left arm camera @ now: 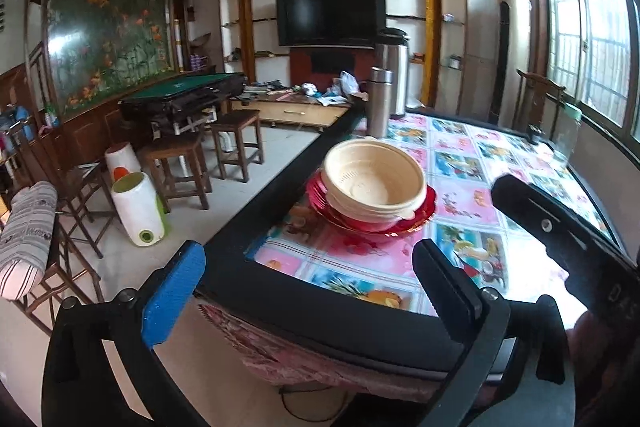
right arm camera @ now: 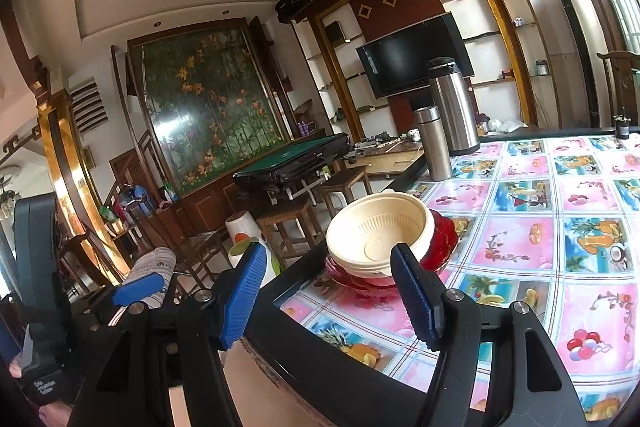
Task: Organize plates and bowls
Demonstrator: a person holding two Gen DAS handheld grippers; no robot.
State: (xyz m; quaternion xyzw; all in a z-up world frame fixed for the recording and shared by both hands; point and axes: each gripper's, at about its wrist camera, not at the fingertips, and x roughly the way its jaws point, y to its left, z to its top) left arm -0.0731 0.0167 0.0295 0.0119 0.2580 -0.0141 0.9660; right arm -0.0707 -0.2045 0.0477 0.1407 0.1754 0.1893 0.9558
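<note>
my cream bowls [left arm camera: 374,179] sit nested, ribbed inside, stacked on glossy red plates [left arm camera: 416,217] near the counter [left arm camera: 460,195] corner, by its black edge. my left tongs [left arm camera: 316,279] and right tongs [right arm camera: 330,297] both hang wide open, empty, short of the stack.

Cream plastic bowls [left arm camera: 374,183] sat nested, upright, open side up, the top one empty with a ribbed inner wall. The stack rested on translucent red plates [left arm camera: 416,217], themselves stacked flat on the table near its corner edge. The whole pile lay ahead of the left gripper [left arm camera: 316,291], well apart from it, and just ahead of the right gripper [right arm camera: 332,297], close behind its right fingertip.
</note>
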